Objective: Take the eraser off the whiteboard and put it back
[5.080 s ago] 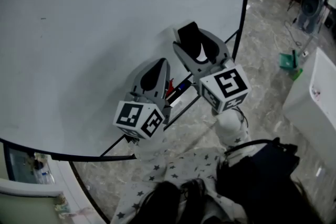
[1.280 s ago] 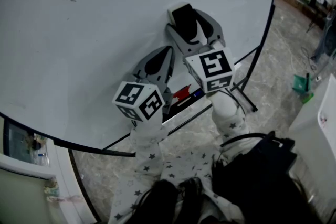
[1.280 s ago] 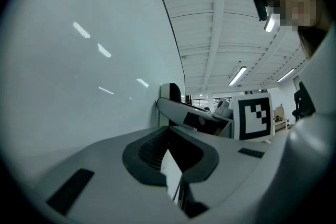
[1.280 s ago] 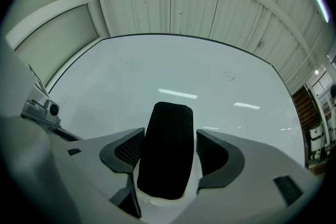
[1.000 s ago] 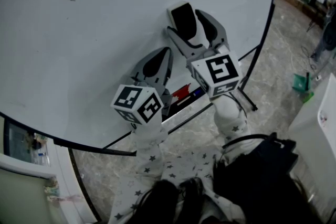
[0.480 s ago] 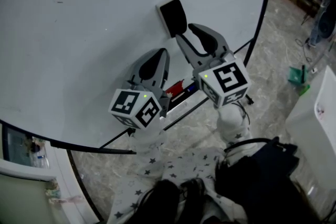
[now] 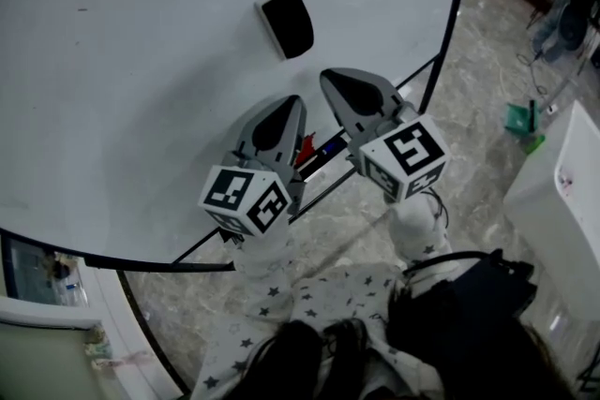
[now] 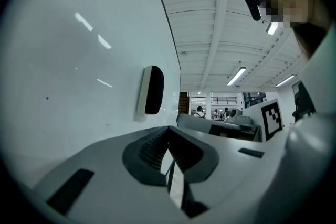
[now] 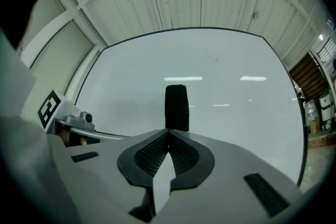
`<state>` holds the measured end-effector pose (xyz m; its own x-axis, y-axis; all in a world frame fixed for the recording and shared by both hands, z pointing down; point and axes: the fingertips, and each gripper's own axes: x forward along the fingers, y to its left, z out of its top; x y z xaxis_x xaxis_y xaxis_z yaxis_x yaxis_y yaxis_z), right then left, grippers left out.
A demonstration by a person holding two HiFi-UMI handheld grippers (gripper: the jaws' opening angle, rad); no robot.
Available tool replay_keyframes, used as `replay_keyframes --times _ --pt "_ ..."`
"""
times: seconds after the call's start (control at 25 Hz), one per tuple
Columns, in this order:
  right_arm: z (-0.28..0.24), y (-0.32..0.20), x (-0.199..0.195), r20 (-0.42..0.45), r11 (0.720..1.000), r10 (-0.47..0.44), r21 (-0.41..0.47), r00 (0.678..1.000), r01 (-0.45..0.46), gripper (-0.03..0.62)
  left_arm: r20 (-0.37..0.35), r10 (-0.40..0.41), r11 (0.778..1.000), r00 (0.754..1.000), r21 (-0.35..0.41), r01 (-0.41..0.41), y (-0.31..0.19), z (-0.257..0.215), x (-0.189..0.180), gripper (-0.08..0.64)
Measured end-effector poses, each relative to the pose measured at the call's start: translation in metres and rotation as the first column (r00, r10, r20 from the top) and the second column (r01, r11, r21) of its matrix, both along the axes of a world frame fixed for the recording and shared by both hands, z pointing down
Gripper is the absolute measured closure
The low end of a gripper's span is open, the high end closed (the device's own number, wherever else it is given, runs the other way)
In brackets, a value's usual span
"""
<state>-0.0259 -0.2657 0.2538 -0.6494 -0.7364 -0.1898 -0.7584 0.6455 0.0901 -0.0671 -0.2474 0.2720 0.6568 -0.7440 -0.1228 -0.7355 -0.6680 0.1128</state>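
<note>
The black eraser (image 7: 286,21) with its white backing sticks on the whiteboard (image 7: 141,61), free of both grippers. It also shows edge-on in the left gripper view as the eraser (image 8: 151,89), and head-on in the right gripper view as the eraser (image 9: 177,107). My right gripper (image 7: 330,77) hangs below and to the right of the eraser, jaws shut with nothing between them; its tips (image 9: 168,131) meet just under the eraser. My left gripper (image 7: 290,103) is lower and to the left, also shut and empty, its tips (image 8: 168,128) touching.
A marker tray (image 7: 319,153) with red and blue markers runs along the whiteboard's lower edge, beside both grippers. The board's black frame (image 7: 448,23) and stand legs reach the marble floor. A green object (image 7: 517,117) and a white cabinet (image 7: 558,183) stand at the right.
My right gripper let go of the eraser, pulled back down and shut empty; the eraser stays on the board. Both grippers have sunk lower.
</note>
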Motion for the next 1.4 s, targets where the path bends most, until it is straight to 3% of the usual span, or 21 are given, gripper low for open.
replay_keyframes --times 0.4,0.76,1.4 --pt "0.038 0.029 0.013 -0.034 0.991 -0.088 -0.100 0.996 0.084 0.584 0.016 0.035 0.998 0.999 -0.047 -0.034 0.024 0.025 0.023 0.558" --pt "0.068 0.037 0.020 -0.062 0.985 -0.100 -0.150 0.993 0.090 0.584 0.036 0.041 0.997 0.998 -0.072 -0.039 0.033 0.041 0.029 0.559" --pt "0.074 0.041 0.012 -0.077 0.980 -0.127 -0.163 0.989 0.114 0.584 0.036 0.036 0.995 0.999 -0.090 -0.033 0.036 0.050 0.027 0.559"
